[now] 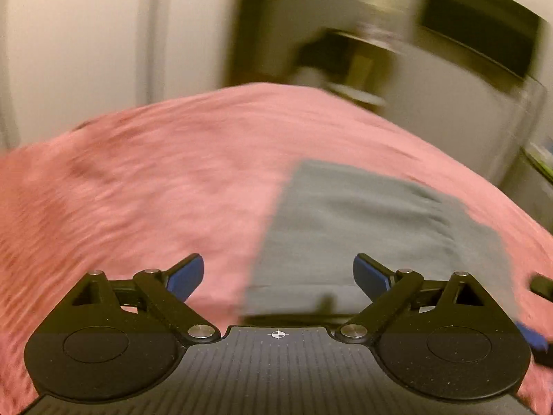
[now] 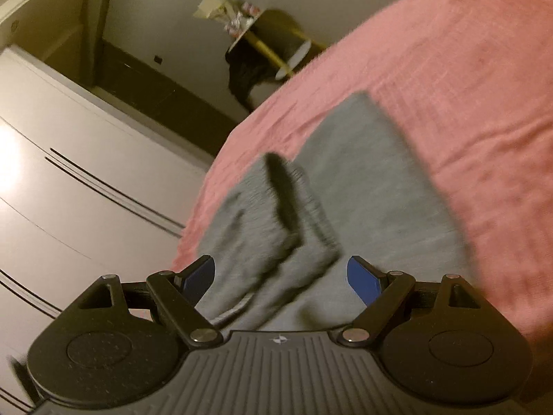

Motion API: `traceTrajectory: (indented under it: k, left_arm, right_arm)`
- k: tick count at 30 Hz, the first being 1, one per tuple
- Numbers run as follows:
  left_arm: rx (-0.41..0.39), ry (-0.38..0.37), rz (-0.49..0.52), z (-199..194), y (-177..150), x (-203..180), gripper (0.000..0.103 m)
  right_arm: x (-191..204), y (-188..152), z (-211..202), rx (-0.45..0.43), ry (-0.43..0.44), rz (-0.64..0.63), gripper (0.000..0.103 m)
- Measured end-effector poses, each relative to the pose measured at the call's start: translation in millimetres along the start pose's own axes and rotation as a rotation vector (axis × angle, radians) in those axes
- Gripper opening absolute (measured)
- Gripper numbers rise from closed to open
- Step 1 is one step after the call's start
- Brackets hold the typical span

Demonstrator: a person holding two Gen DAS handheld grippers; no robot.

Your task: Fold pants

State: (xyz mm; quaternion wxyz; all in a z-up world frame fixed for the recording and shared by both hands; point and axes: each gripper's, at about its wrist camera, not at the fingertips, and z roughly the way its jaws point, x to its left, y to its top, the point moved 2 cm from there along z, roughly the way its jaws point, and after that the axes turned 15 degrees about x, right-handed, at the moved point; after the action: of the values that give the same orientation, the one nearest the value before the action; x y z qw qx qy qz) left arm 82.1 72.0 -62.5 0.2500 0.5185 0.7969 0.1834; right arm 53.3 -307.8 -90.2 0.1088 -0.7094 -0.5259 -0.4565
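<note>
Your left gripper [image 1: 278, 278], black-linked with blue pads, sits closest in the left wrist view, its jaws spread wide with nothing between them; only bedding and cloth show past the pads. Under its left finger [image 1: 186, 276] you have the wrinkled pink bedspread [image 1: 138, 186], blurred by motion. Moving rightward, the folded grey fabric pants [image 1: 363, 228] lie flat on that bedspread as a rough rectangle, their near edge just beyond your right finger [image 1: 371, 278]. At the far right edge, a sliver of black and blue hardware [image 1: 537, 318] shows, too blurred to name for certain.

In the right wrist view, white cabinet doors with dark lines [image 2: 76, 186] fill the left side. Your right gripper [image 2: 280, 282] is likewise wide apart and grips nothing, though the grey pants [image 2: 363, 186] lie beneath and beyond the gap. A dark strip [image 2: 285, 193] crosses a bunched fold of the pants just ahead of the pads; you cannot tell what it is. Farther right, the pink bedspread [image 2: 466, 97] carries on to the frame's edge.
</note>
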Motion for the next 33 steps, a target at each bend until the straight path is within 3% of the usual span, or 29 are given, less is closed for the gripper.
traceTrajectory:
  k: [3, 5, 11, 12, 13, 16, 18, 20, 22, 24, 26, 28, 30, 33]
  left_arm:
    - [0.052, -0.088, -0.222, 11.6, 1.3, 35.1, 0.097]
    - [0.074, -0.131, -0.285, 18.6, 1.9, 44.7, 0.097]
    - [0.138, -0.179, -0.2, 29.7, -1.2, 38.5, 0.097]
    - [0.143, -0.182, -0.193, 32.5, -0.7, 37.6, 0.097]
    - [0.146, -0.191, -0.189, 32.0, -2.0, 36.2, 0.097]
    - [0.146, -0.222, -0.17, 31.9, -3.8, 34.7, 0.097]
    - [0.159, -0.241, -0.153, 34.5, -4.7, 32.5, 0.097]
    - [0.183, -0.257, -0.131, 37.7, -5.6, 29.9, 0.096]
    - [0.238, -0.317, -0.099, 44.3, -6.8, 26.5, 0.096]
    - [0.284, -0.352, -0.059, 47.6, -8.5, 21.1, 0.096]
    - [0.285, -0.338, -0.028, 46.8, -9.8, 15.9, 0.096]
    - [0.306, -0.29, -0.031, 51.9, -10.5, 13.0, 0.095]
    - [0.34, -0.25, -0.054, 59.2, -10.6, 13.1, 0.081]
    - [0.357, -0.209, -0.096, 65.0, -10.0, 15.9, 0.072]
  right_arm:
    - [-1.9, 11.8, 24.9, 0.042, 0.004, 0.084, 0.084]
    - [-5.5, 18.7, 42.0, 0.062, -0.027, 0.136, 0.085]
    - [-5.1, 31.0, 75.4, 0.095, -0.052, 0.178, 0.085]
    - [-2.2, 33.1, 78.4, 0.098, -0.047, 0.188, 0.076]
    - [-0.9, 33.8, 78.9, 0.096, -0.04, 0.192, 0.059]
    - [2.2, 32.1, 78.4, 0.068, -0.002, 0.183, 0.06]
    - [0.2, 32.1, 86.8, 0.088, -0.005, 0.19, 0.069]
    - [0.2, 34.9, 99.6, 0.128, -0.002, 0.206, 0.07]
    - [8.5, 40.2, 105.4, 0.128, -0.025, 0.194, 0.052]
    - [29.4, 44.6, 103.1, 0.107, -0.061, 0.122, 0.047]
    - [57.0, 45.9, 93.7, 0.064, -0.085, 0.033, 0.044]
    - [78.6, 46.5, 80.9, 0.022, -0.047, -0.011, 0.043]
    - [100.0, 45.6, 61.8, -0.034, 0.017, -0.057, 0.042]
    - [116.9, 43.2, 33.4, -0.113, 0.062, -0.123, 0.042]
